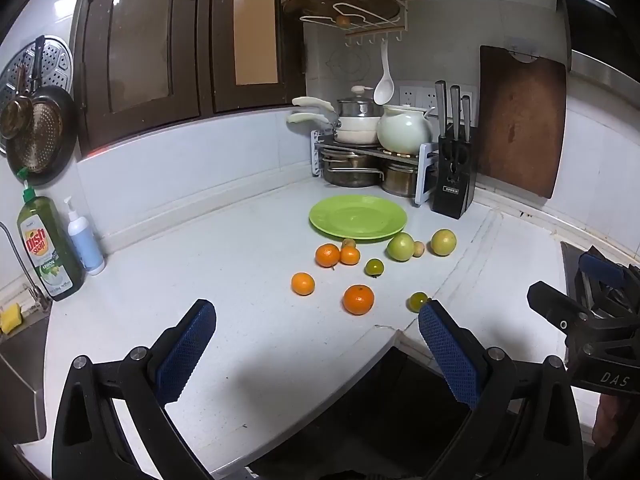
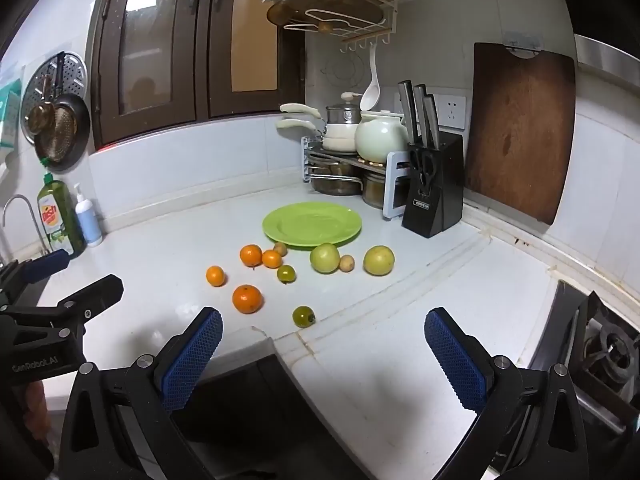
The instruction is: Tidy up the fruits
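On the white desk, in front of the green plate, ten loose fruits are shown; none lies on the plate. Left of the plate's front rim four oranges are scattered: a small orange farthest left, a near orange closest to the desk edge, and a touching orange pair just before the rim, with a small brown fruit beside them. Two dark green citrus follow, one near the pair, the other nearest the edge. Right of these, two pale green fruits flank a second small brown fruit.

All are judged light, round and prone to rolling; rinds are probably firm yet bruisable, so each is best taken across its widest girth with modest pressure.

The left gripper and right gripper are held above the near desk edge, fingers spread wide apart, nothing held.
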Motion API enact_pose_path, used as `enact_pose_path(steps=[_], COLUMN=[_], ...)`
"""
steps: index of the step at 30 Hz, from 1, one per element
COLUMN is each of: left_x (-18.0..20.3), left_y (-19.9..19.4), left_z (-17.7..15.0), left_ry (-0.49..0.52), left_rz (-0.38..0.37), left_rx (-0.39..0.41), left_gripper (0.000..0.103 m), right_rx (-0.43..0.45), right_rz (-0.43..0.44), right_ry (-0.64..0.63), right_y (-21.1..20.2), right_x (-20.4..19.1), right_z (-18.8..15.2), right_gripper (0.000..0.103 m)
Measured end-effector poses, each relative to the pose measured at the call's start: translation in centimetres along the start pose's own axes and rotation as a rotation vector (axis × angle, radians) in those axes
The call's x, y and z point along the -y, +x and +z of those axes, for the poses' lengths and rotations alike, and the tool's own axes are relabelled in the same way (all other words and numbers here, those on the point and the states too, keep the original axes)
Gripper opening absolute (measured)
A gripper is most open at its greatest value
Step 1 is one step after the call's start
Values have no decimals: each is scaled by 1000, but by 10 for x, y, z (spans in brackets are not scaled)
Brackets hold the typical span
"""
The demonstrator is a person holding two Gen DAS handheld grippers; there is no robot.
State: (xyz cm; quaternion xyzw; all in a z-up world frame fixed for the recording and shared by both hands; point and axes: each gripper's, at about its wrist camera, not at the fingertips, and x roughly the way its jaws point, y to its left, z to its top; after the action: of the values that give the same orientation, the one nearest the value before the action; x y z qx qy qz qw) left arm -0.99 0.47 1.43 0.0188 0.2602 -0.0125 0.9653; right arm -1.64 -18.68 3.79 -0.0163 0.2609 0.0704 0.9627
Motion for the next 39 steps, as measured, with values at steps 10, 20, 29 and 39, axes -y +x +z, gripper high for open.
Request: enact_pose_path(steps=[10, 20, 29, 39], left_x=[1, 3, 6, 5], left_y=[-1, -2, -2, 5], left_z=[-1, 0, 2, 4], left_ry=[0, 2, 2, 7], left_rz=[1, -3, -8, -19], left_rx=[2, 4, 0, -11], left_gripper=[103, 103, 103, 103], right_rx=[-2, 5, -26, -29], right_rz=[0, 7, 2, 10], right_ry=[0, -11, -20, -11], right_y=[1, 1, 2, 7], right_x=[0, 0, -1, 0], right_z=[2, 2, 2, 3], right_gripper=[102, 102, 102, 102])
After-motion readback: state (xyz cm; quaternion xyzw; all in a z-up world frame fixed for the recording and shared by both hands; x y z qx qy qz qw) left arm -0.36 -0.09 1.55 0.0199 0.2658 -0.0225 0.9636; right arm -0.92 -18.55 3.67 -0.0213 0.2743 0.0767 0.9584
